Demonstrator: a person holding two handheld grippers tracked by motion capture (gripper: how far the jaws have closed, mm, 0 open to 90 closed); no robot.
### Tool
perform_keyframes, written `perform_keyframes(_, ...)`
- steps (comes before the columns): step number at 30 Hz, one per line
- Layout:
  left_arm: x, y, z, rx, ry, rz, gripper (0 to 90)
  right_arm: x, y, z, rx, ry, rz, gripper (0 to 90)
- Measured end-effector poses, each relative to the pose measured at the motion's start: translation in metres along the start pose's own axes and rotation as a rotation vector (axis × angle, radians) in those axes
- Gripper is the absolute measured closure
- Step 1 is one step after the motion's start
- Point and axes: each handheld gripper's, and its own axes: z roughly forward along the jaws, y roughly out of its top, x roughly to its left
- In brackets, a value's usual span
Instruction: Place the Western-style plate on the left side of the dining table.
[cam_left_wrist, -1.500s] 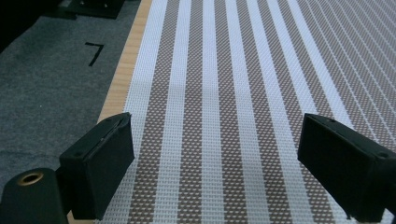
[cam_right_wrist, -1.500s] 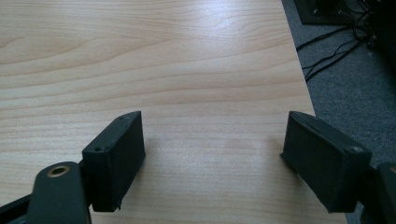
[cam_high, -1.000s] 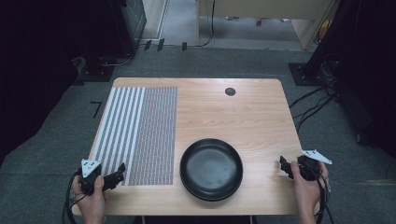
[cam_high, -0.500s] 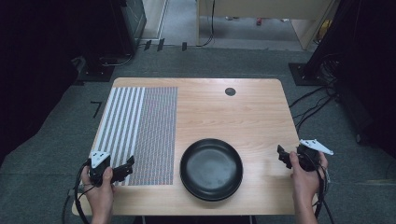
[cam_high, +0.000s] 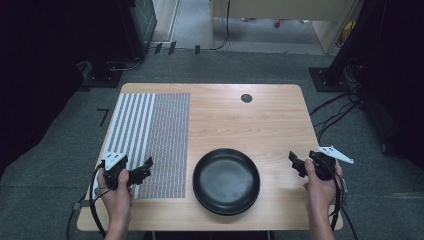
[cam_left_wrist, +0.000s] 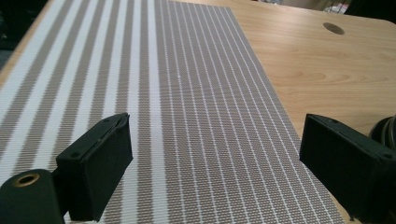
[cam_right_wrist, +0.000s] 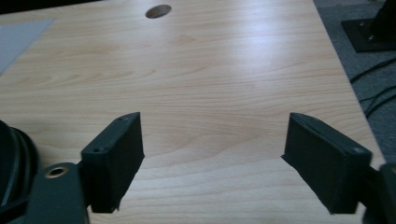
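On the worktop (cam_high: 240, 120), near edge:
Plate: black round plate (cam_high: 226, 180), lying flat near the front edge, between the two claws, touching neither.
Mat: striped placemat (cam_high: 150, 135), flat on the left part of the worktop, right edge just beside the plate's rim.
Left claw: left claw (cam_high: 141, 172), held in the left hand (cam_high: 116, 192), hovering over the near right corner of the placemat, pointed toward the plate.
Left claw state: jaws spread wide, nothing between them; woven mat surface seen through the gap in the left gripper view (cam_left_wrist: 210, 154).
Plate relative to left claw: to its right, near, apart; dark rim of the plate (cam_left_wrist: 385, 133) seen just past the right-hand jaw in the left gripper view.
Right claw: right claw (cam_high: 297, 164), held in the right hand (cam_high: 320, 182), over bare wood right of the plate, pointed toward it.
Right claw state: jaws wide apart, just narrowed slightly, nothing between them; bare worktop (cam_right_wrist: 210, 93) in the gap.
Plate relative to right claw: to its left, near, apart; rim (cam_right_wrist: 11, 154) at the left edge of the right gripper view.
Far edge: round cable hole (cam_high: 246, 98) in the worktop.
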Motion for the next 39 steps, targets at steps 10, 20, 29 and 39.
perform_keyframes(10,-0.027,-0.004,0.008,0.042,-0.092,0.039,9.2,0.022,-0.004,-0.002,-0.029,0.136,-0.007,25.8)
perform_keyframes(20,-0.054,-0.011,0.015,0.079,-0.159,0.057,9.1,0.049,-0.01,0.001,-0.022,0.226,-0.049,26.3)
perform_keyframes(29,-0.072,-0.015,0.018,0.112,-0.212,0.049,9.2,0.074,-0.018,0.006,0.006,0.248,-0.067,33.1)
perform_keyframes(39,-0.088,-0.025,0.023,0.165,-0.278,0.066,26.0,0.086,-0.029,0.012,0.059,0.313,-0.124,62.5)
